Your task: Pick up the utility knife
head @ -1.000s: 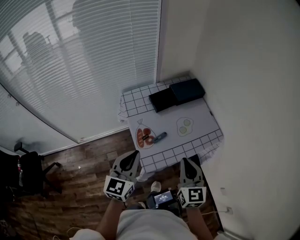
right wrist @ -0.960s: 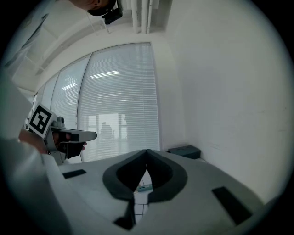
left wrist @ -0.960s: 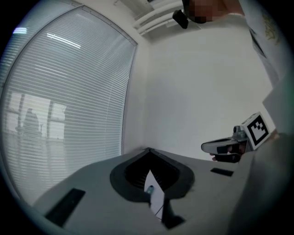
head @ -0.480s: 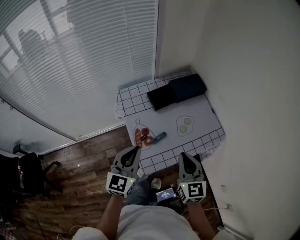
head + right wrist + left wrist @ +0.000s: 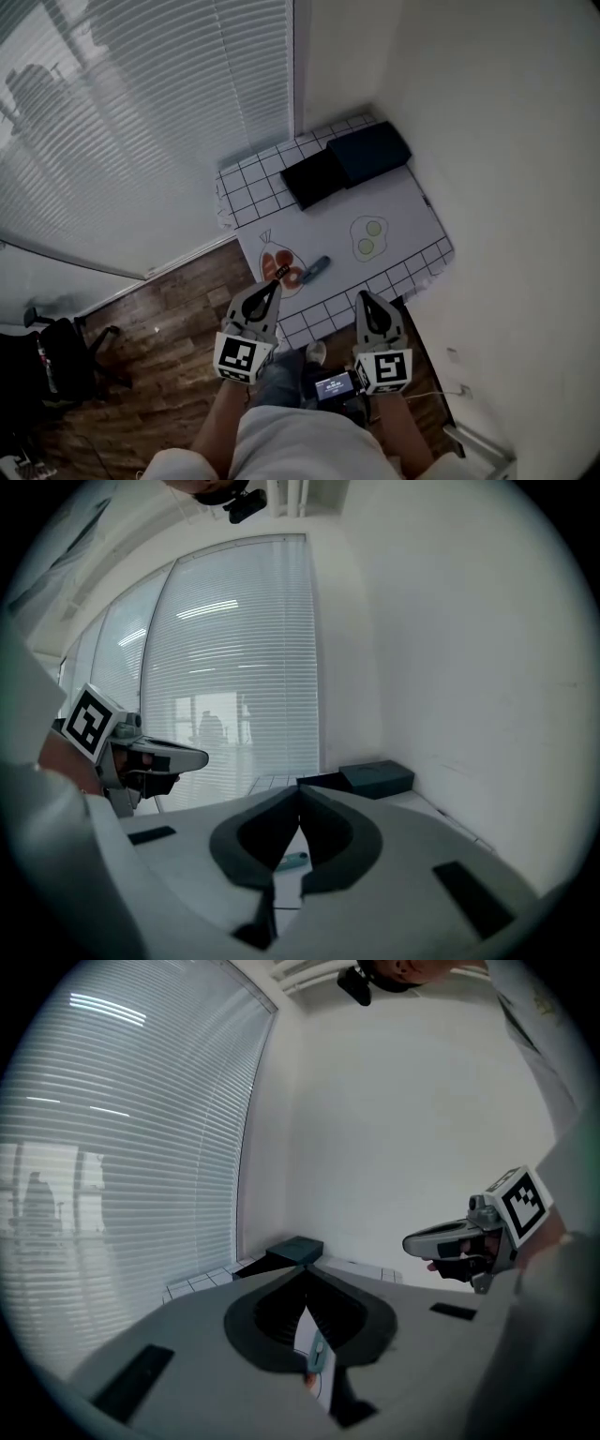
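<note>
Utility knife [image 5: 315, 269], blue-grey, lies flat and untouched on the white mat [image 5: 398, 211] of the table [image 5: 246, 192], toward the table's near edge and its window side. Just beside the knife, further toward the window side, the mat bears a red-orange food print [image 5: 281, 267] with a small dark item on it, too small to identify. An egg print [image 5: 368, 237] sits toward the table's wall side. Two dark boxes [image 5: 347, 167] stand touching at the table's far end.

Left gripper [image 5: 274, 285] hovers just short of the table's near edge, in line with the knife. Its jaws are pressed together tip to tip with nothing between them. Right gripper [image 5: 362, 296] hovers off the same edge toward the wall side, its jaws likewise closed and empty.

Step in hand, by judgement: the approach, with no grasp begun. The next move calls for one gripper, probably the left, to spread its jaws, straddle the knife's narrow body just above the mat, then close.
</note>
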Demonstrator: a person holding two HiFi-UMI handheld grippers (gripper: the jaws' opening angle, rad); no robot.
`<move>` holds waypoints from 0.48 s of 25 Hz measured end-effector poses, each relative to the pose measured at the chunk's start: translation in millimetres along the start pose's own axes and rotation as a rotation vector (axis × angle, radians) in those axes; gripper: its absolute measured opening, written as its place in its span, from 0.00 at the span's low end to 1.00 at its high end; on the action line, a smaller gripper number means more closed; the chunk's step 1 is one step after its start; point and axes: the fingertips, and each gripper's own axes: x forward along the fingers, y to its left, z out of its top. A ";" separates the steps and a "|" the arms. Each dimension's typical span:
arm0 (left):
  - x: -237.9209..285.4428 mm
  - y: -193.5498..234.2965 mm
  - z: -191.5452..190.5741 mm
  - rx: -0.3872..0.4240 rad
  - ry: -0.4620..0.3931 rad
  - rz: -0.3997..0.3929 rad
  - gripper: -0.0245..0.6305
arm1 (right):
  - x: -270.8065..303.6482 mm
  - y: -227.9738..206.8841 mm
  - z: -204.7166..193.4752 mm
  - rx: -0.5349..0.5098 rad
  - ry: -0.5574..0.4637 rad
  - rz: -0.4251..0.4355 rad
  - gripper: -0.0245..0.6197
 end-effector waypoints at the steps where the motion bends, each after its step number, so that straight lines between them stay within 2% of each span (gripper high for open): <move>1: 3.9 0.7 -3.9 0.001 0.010 -0.010 0.05 | 2.8 -0.9 -2.4 -0.001 0.008 -0.004 0.05; 4: 15.9 2.2 -16.1 0.002 0.041 -0.038 0.05 | 11.5 -3.4 -12.1 0.003 0.030 -0.014 0.05; 8: 28.4 9.3 -38.6 -0.050 0.098 -0.054 0.05 | 24.7 -3.1 -29.8 0.004 0.065 -0.015 0.05; 12: 42.3 10.6 -61.3 -0.066 0.162 -0.086 0.05 | 38.5 -2.2 -44.4 -0.013 0.102 -0.009 0.05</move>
